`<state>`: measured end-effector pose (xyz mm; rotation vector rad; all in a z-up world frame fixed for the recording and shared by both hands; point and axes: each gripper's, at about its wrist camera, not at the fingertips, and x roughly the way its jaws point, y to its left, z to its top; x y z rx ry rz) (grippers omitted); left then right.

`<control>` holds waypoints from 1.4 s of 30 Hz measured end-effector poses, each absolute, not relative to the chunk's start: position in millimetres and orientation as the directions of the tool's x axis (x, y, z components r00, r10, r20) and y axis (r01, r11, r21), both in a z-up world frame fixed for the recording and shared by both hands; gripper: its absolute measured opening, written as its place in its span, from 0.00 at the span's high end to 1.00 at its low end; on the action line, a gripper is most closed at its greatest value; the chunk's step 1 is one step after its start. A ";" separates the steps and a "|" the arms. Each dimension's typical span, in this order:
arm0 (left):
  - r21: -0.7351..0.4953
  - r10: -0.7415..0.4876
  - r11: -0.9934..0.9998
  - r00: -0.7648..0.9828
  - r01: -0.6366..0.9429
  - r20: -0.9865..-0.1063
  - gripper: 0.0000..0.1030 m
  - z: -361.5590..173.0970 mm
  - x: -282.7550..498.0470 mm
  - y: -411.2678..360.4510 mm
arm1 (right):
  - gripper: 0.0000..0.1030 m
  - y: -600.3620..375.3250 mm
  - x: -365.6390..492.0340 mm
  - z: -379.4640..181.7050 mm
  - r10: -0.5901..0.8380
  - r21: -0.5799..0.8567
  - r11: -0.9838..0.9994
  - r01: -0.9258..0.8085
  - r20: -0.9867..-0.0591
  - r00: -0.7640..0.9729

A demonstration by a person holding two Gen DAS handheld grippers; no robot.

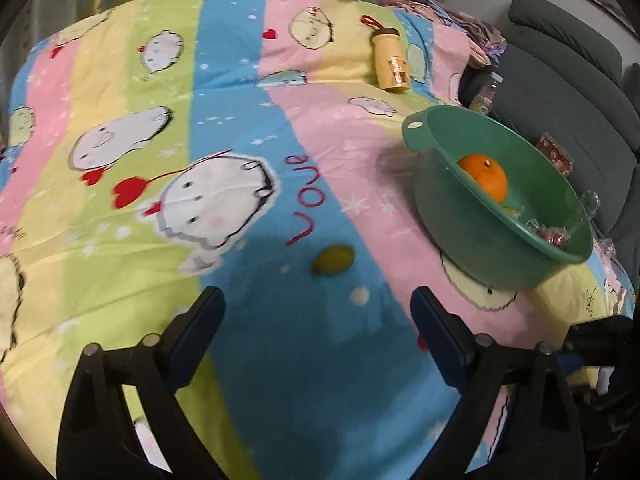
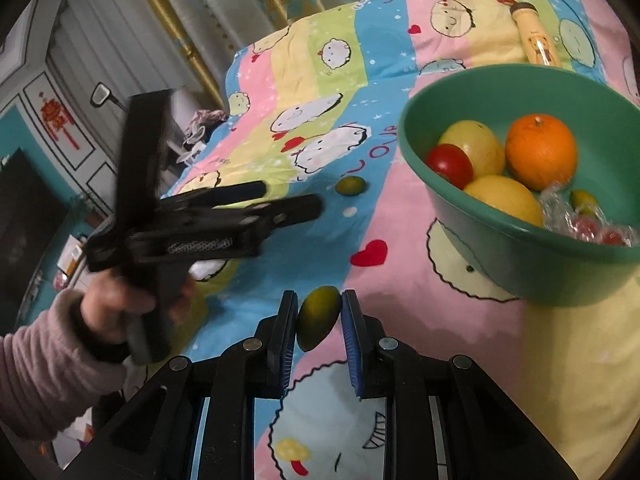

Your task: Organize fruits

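A: Nearest item first. Right gripper has its jaws narrowed onto a small green citrus; both blue pads sit against or just beside its sides. It looks clamped, lifted clear of the bedspread.

B: Why held there?

A: Judgement: it is on its way to the green basin, which stands near the bed's right edge, just ahead and to the right of the jaws. The basin is already the collecting point: an orange, two yellow fruits, a red one, a small green one and some wrapped red pieces lie inside.

B: Left side?

A: Left gripper hovers over the blue stripe near the front edge, jaws spread wide, holding nothing. A second green citrus lies loose on the cloth just beyond the fingertips, centred between them. Likely lined up for a pick.

B: Hand pose?

A: In the right wrist view the left hand grips the handle from below, sleeve at the wrist, tool pointing across the bed toward that fruit. Blurred, so probably moving.

B: Far end?

A: A yellow bottle lies on its side toward the far right corner, well apart from the fruit.
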<state>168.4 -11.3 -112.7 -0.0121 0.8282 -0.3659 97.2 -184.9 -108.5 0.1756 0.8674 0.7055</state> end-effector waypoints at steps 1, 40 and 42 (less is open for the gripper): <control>-0.146 -0.331 0.932 0.617 0.330 -0.714 0.12 -113.9 172.7 -15.4 | 0.77 -186.0 97.9 -109.4 0.634 0.418 0.762 -0.494 -0.636 0.439; -0.068 -0.255 0.941 0.565 0.330 -0.785 0.82 -125.0 188.8 -42.1 | 0.77 -200.4 104.7 -114.9 0.665 0.473 0.743 -0.473 -0.603 0.441; -0.069 -0.251 0.943 0.561 0.325 -0.789 0.82 -123.7 183.5 -43.2 | 0.77 -201.3 104.3 -113.7 0.665 0.474 0.743 -0.473 -0.601 0.443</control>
